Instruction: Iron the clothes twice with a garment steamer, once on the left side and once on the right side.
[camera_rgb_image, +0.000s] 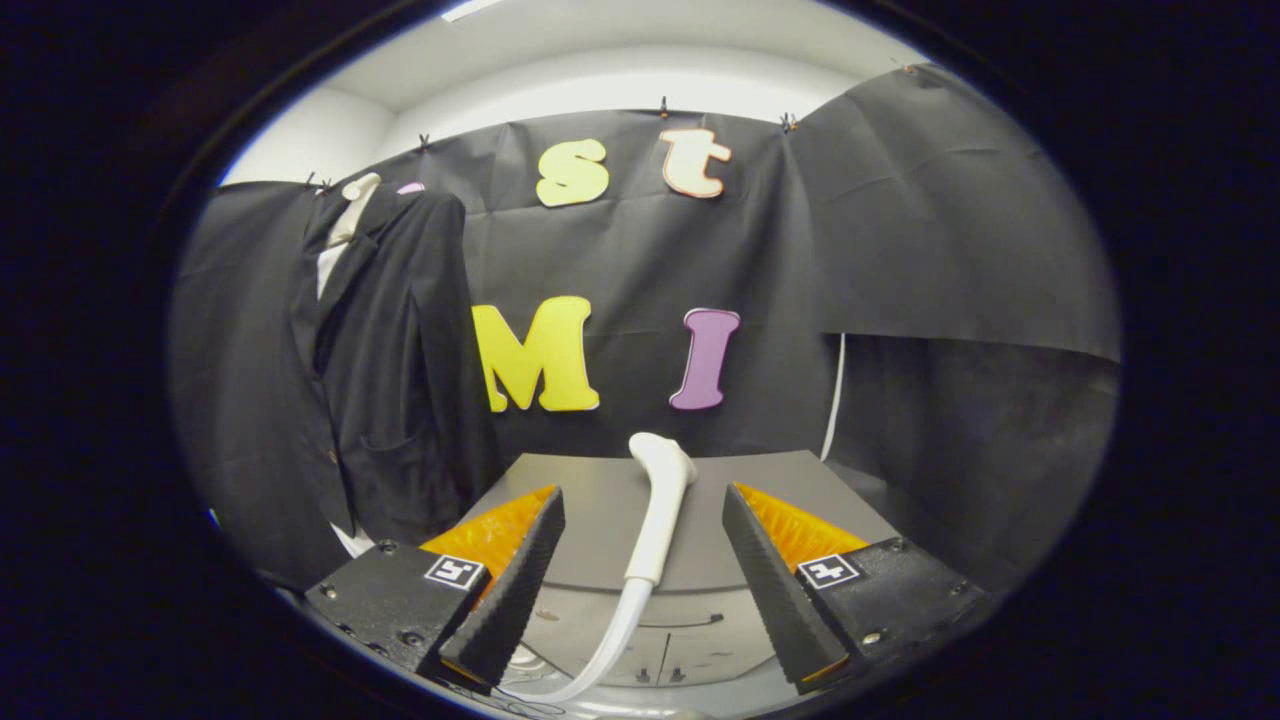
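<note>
**Gripper view: steamer waits between 2 spread fingers**

The fingers (640, 590) stand wide apart, touching nothing. The steamer head (660, 510) lies on the grey counter (780, 490) between them; the dark jacket (380, 370) hangs beyond, to their left. Closing off-centre could likely roll the rounded handle; its hose (610, 640) may drag.

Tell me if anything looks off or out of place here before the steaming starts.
Nothing stands out. The steamer head lies on the grey table, between the fingers of the open gripper. The dark jacket hangs straight, beyond the fingers.
</note>
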